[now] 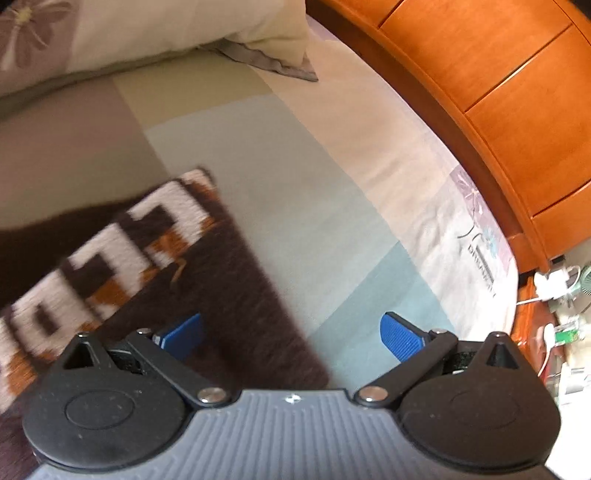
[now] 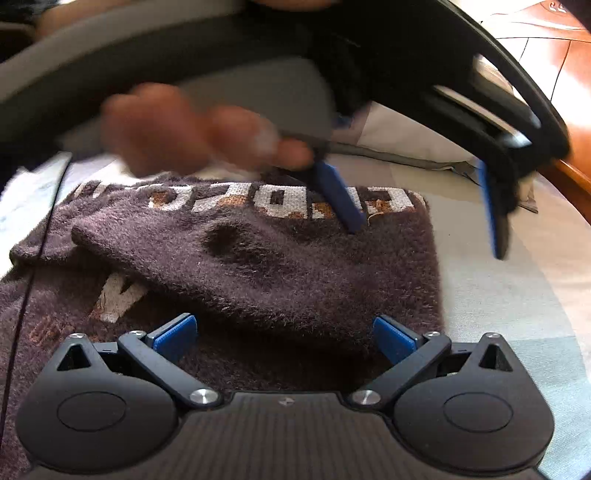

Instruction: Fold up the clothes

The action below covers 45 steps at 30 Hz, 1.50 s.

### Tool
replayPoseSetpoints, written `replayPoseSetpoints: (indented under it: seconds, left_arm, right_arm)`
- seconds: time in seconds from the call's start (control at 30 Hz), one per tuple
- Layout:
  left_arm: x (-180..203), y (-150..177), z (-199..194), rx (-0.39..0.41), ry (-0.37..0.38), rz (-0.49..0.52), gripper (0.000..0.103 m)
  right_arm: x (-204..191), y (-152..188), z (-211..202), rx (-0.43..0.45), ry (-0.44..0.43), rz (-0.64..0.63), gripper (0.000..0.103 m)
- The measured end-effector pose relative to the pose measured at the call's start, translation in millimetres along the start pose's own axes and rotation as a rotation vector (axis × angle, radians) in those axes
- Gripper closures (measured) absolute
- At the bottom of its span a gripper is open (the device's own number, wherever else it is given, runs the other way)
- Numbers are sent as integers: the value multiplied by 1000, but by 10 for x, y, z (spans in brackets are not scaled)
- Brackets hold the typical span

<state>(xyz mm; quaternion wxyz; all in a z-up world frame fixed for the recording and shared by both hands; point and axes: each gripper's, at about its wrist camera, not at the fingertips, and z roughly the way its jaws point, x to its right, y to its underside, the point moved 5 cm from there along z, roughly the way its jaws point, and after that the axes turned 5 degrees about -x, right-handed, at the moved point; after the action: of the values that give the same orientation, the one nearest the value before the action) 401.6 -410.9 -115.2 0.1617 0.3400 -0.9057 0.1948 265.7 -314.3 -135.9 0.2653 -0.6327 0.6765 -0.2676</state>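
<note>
A fuzzy dark brown sweater [image 2: 288, 266] with a white and orange lettered band lies on the bed, one sleeve folded across its body. My right gripper [image 2: 284, 338] is open just above the sweater's near part, nothing between its blue pads. My left gripper [image 2: 424, 218] shows in the right wrist view, open, one blue finger [image 2: 338, 195] touching the sweater near the lettered band, the other hanging past the sweater's edge. In the left wrist view the left gripper [image 1: 291, 336] is open over the sweater's [image 1: 207, 273] edge. A hand [image 2: 192, 129] holds the left gripper.
The bed sheet [image 1: 295, 206] has pale green, beige and blue blocks. A pillow [image 1: 177, 29] lies at the head. An orange wooden headboard [image 1: 498, 96] runs along the right. A nightstand with chargers and cables [image 1: 554, 295] stands beyond the bed corner.
</note>
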Motion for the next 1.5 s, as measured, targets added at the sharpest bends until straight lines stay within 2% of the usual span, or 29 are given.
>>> replayPoseSetpoints:
  seconds: [0.2, 0.43, 0.63, 0.73, 0.93, 1.0, 1.13, 1.2, 1.33, 1.4, 1.5]
  left_arm:
    - [-42, -228, 222, 8, -31, 27, 2]
    - [-246, -536, 343, 103, -12, -61, 1]
    - [-45, -403, 164, 94, -73, 45, 1]
    - [-49, -299, 47, 100, -89, 64, 1]
    - [-312, -459, 280, 119, -211, 72, 1]
    - [-279, -467, 244, 118, -220, 66, 1]
    - [-174, -288, -145, 131, -244, 90, 1]
    - [-202, -123, -430, 158, -261, 67, 1]
    - [-435, 383, -882, 200, -137, -80, 1]
    - [-579, 588, -905, 199, -123, -136, 1]
    - [-796, 754, -810, 194, -127, -211, 1]
  right_arm:
    - [-59, 42, 43, -6, 29, -38, 0]
    - [-67, 45, 64, -7, 33, -38, 0]
    - [-54, 55, 39, 0, 13, -38, 0]
    - [-59, 48, 33, -3, 7, -30, 0]
    - [-52, 37, 16, -8, 7, -21, 0]
    - [-49, 44, 3, -8, 10, -31, 0]
    - [-30, 49, -61, -10, -9, -24, 0]
    - [12, 28, -85, 2, -41, 4, 0]
    - [162, 13, -156, 21, -140, 113, 0]
    - [230, 8, -182, 27, -183, 164, 0]
    - [228, -7, -164, 32, -187, 177, 0]
